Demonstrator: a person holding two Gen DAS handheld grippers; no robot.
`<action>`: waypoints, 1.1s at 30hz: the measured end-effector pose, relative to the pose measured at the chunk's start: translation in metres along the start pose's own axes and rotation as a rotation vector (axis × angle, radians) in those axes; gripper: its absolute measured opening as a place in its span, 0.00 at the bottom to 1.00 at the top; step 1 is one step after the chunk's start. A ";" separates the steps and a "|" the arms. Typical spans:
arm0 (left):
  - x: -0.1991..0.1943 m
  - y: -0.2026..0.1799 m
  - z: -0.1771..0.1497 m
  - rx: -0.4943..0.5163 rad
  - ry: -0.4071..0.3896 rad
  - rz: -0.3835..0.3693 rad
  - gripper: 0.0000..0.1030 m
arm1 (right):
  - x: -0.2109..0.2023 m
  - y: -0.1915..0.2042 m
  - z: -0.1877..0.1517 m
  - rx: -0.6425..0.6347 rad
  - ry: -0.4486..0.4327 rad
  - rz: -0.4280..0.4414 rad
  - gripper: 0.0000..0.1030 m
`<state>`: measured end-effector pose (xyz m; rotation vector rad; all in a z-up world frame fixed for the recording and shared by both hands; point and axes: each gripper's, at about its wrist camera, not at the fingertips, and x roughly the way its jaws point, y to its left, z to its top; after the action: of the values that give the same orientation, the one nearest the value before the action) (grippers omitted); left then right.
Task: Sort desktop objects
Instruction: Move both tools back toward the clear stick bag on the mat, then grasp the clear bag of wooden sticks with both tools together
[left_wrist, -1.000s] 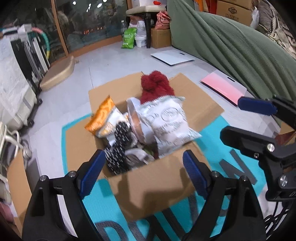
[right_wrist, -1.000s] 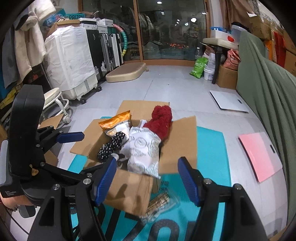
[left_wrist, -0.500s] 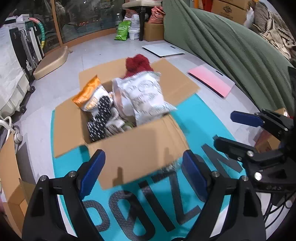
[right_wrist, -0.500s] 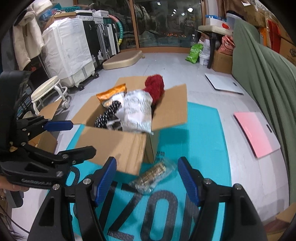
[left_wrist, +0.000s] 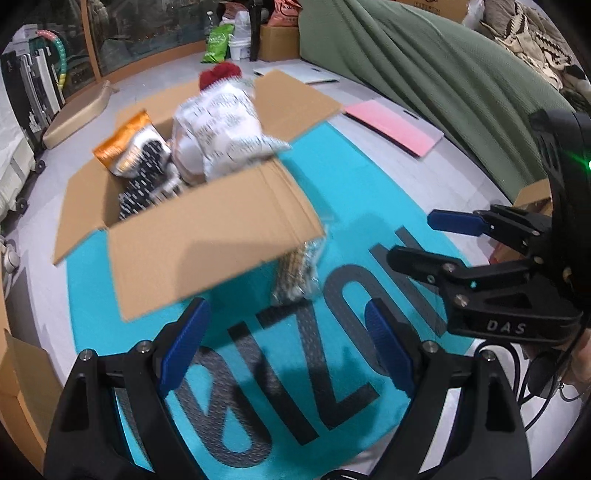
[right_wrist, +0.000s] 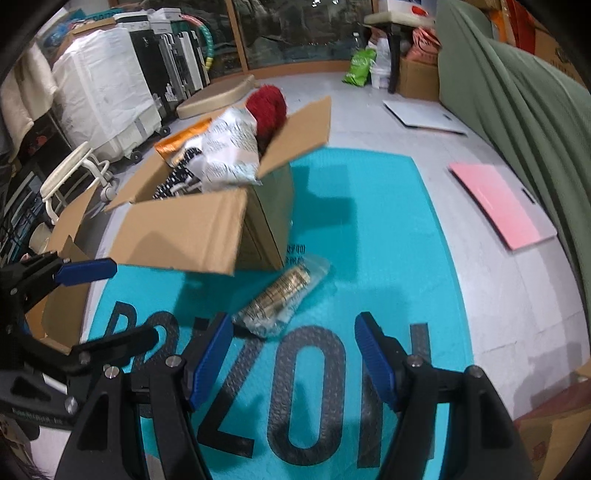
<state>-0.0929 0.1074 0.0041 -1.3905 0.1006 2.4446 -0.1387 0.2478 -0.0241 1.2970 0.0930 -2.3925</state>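
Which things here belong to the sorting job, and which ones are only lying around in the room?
Belongs to the job:
- cardboard box with its contents
- silver snack bag
- orange packet
- red fluffy item
- clear packet on the teal mat

Just lying about:
- pink board
- white board
- green cover
- stool

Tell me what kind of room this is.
Probably a storeroom or informal workspace, not a tidy home room. An open cardboard box stuffed with snack bags sits on a teal floor mat, wrapped white appliances line one wall, and more cartons are stacked behind.
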 end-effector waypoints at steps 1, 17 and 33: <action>0.004 -0.002 -0.003 0.000 0.006 -0.004 0.83 | 0.003 -0.002 -0.002 0.005 0.005 0.000 0.68; 0.087 -0.012 -0.021 -0.011 0.046 0.009 0.83 | 0.078 -0.030 -0.010 0.060 0.093 0.084 0.68; 0.151 0.011 -0.001 -0.120 0.043 0.073 0.83 | 0.148 -0.040 0.027 0.037 0.113 0.169 0.66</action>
<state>-0.1668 0.1342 -0.1256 -1.5155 0.0150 2.5182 -0.2463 0.2290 -0.1346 1.3984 -0.0272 -2.1886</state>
